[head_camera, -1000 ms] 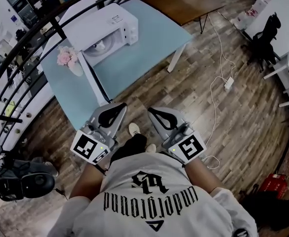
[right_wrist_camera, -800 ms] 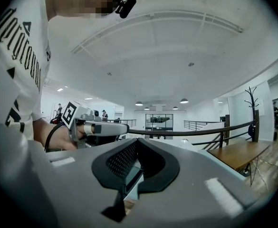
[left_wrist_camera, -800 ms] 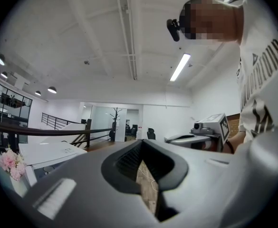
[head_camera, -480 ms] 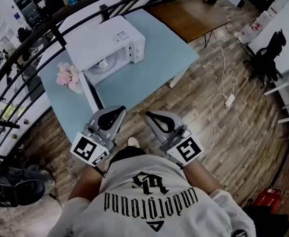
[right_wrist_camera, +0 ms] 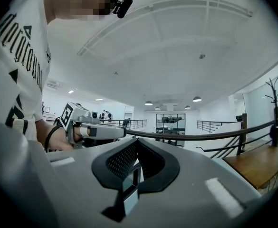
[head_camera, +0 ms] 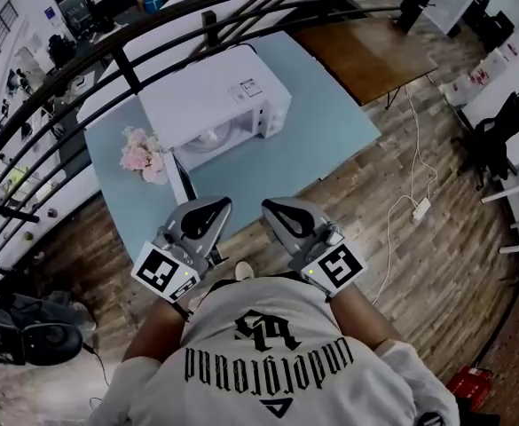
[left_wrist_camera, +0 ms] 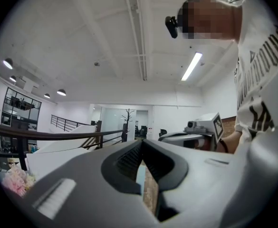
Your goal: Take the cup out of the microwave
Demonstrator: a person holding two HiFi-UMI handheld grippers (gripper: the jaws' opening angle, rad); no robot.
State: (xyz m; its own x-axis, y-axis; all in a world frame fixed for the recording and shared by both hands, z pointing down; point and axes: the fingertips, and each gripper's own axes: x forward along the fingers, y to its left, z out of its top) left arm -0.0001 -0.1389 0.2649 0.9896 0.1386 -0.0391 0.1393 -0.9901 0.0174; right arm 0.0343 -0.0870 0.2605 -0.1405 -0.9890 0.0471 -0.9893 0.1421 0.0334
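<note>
Both tongs are closed on nothing. The left gripper point(head_camera: 208, 209) and right gripper point(head_camera: 279, 211) sit side by side at lower centre, tips at the blue table's point(head_camera: 330, 131) near edge. Open wood floor point(head_camera: 401, 264) spreads right, and a black railing point(head_camera: 241, 11) crosses the top. The microwave point(head_camera: 210, 96) stands upper centre, long axis running lower left to upper right, mouth facing down-frame, door point(head_camera: 179, 177) swung out. Inside, a pale shape may be the cup point(head_camera: 210, 138) — its pose cannot be told.

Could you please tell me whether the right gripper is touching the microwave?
Apart. The head view shows a stretch of bare blue table between the right gripper and the microwave.
</note>
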